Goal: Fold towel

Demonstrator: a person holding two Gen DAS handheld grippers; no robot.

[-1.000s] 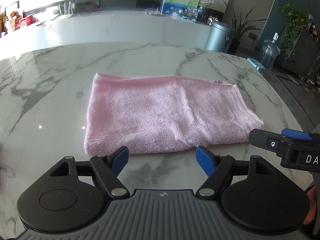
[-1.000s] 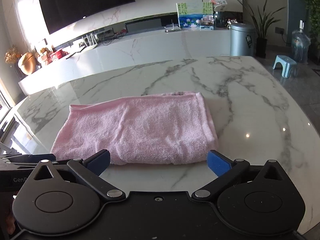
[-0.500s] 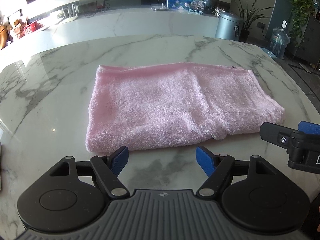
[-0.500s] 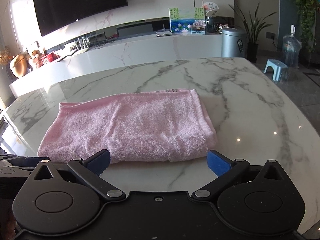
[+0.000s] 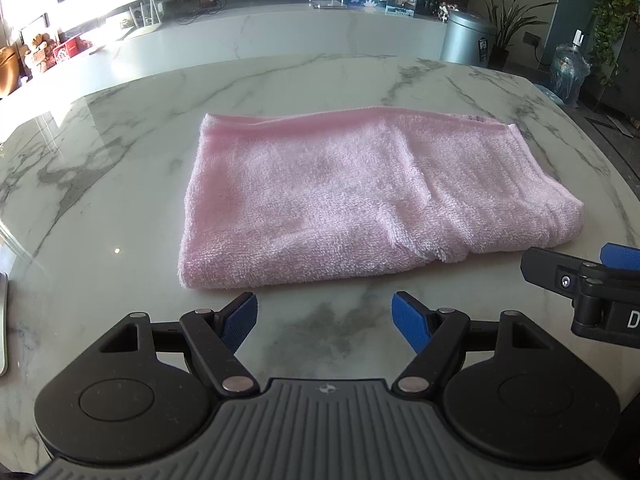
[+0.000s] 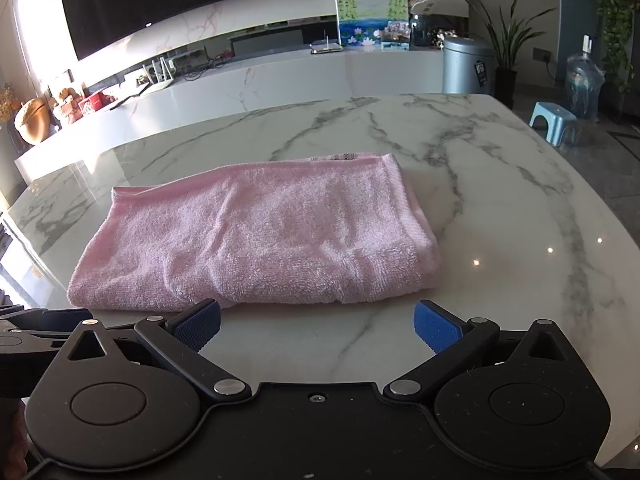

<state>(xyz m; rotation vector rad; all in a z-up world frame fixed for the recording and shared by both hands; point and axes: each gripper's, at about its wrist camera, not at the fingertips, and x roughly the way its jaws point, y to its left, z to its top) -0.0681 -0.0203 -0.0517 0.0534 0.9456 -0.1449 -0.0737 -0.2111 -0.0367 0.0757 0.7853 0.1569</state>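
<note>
A pink towel (image 5: 352, 196) lies folded into a thick rectangle on the marble table (image 5: 120, 184), its folded edge toward me. My left gripper (image 5: 325, 322) hovers just short of that near edge, open, nothing between its blue pads. In the right wrist view the same towel (image 6: 256, 236) lies ahead, and my right gripper (image 6: 318, 326) stands open in front of its near edge, apart from it. The right gripper's finger (image 5: 576, 276) also pokes in at the right of the left wrist view, beside the towel's right corner.
The marble table (image 6: 500, 200) curves away to a rounded edge on the right. Beyond it stand a long white counter (image 6: 280, 76), a grey bin (image 6: 468, 66), a blue stool (image 6: 554, 120), a water bottle and potted plants. A metal edge (image 5: 3, 320) shows at far left.
Both views have tilted slightly, so the towel sits a little lower and larger in frame. Both grippers stay open and the towel has not moved.
</note>
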